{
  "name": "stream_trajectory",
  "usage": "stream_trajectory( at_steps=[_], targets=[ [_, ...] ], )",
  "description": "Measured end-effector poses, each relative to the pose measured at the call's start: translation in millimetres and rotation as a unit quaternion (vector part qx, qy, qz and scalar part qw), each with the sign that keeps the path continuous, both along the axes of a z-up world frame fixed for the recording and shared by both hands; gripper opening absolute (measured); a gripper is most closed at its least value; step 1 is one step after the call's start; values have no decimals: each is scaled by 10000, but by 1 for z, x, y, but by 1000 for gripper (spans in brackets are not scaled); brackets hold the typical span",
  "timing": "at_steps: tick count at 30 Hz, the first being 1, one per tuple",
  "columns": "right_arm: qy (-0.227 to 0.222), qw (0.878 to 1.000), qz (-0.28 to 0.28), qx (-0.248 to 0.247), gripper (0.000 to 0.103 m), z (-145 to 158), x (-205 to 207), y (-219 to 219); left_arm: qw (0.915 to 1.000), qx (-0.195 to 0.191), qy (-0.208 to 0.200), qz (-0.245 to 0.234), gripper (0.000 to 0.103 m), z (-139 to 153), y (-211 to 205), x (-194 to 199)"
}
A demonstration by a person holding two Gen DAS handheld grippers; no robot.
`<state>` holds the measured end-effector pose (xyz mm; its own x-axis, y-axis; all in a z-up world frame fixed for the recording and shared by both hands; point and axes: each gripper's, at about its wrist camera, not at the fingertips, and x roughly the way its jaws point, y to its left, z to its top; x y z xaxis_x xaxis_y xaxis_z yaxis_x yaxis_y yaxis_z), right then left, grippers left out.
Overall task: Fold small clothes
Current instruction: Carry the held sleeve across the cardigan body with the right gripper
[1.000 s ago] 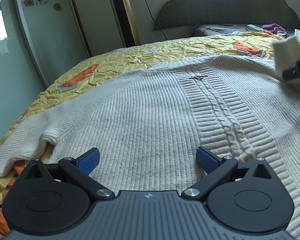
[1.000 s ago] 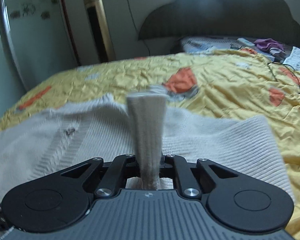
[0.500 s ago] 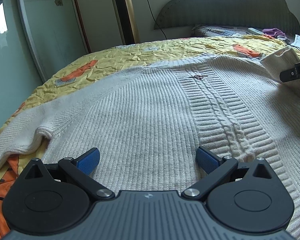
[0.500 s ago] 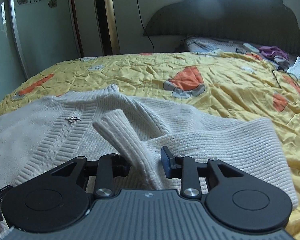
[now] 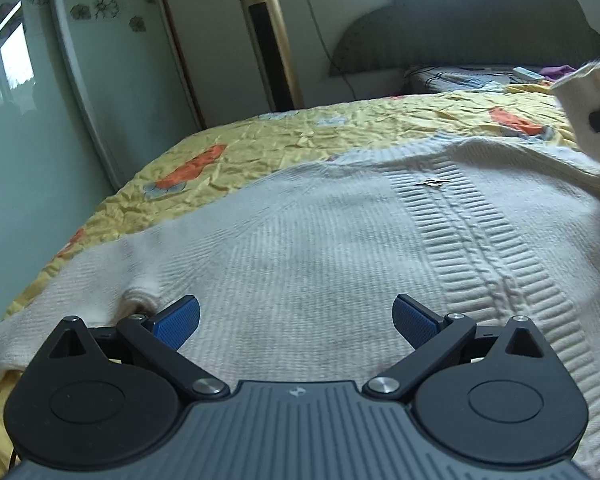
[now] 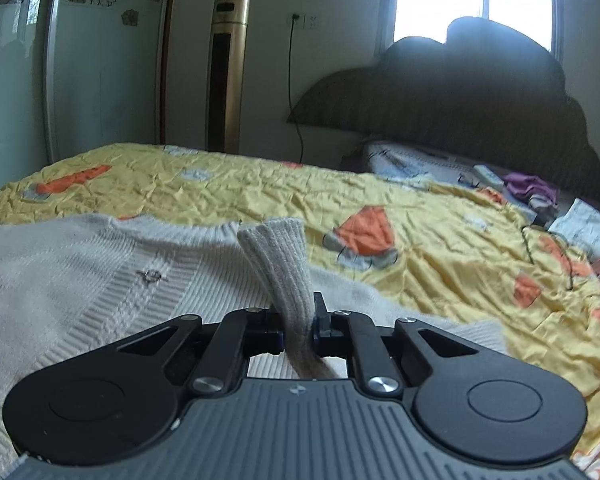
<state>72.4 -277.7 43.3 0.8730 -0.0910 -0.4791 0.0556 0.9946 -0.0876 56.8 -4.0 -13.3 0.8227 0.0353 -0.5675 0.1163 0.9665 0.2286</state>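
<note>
A cream knitted sweater lies spread flat on the bed, with a small metal clasp on its ribbed centre band. My left gripper hovers low over the sweater's near part, open, its blue pads wide apart and nothing between them. My right gripper is closing its jaws on the ribbed sleeve cuff, which stands up between the pads, above the sweater body. In the left wrist view the raised cuff shows at the right edge.
A yellow quilt with orange patches covers the bed. A gold tower unit and a dark headboard stand at the far end. A purple cloth and small items lie near the pillow. Wardrobe doors line the left.
Half a second ago the right jaws stood open with the sleeve lying slack between them. Now they pinch the cuff again and hold it higher. The left gripper has barely moved.
</note>
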Motion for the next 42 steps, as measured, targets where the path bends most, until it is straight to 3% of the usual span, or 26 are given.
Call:
stream_trajectory(
  at_steps=[10,20,42],
  targets=[
    [-301,9995,27,-51,16,10,5,28,9997,-122,159,162,103,-1,25,4],
    [-269,9991,330,88,16,5,15,69,9992,-125,315,215,103,-16,33,3],
    [-122,9963,854,25,16,-9,61,142,9991,-240,210,293,103,-23,33,-2]
  ],
)
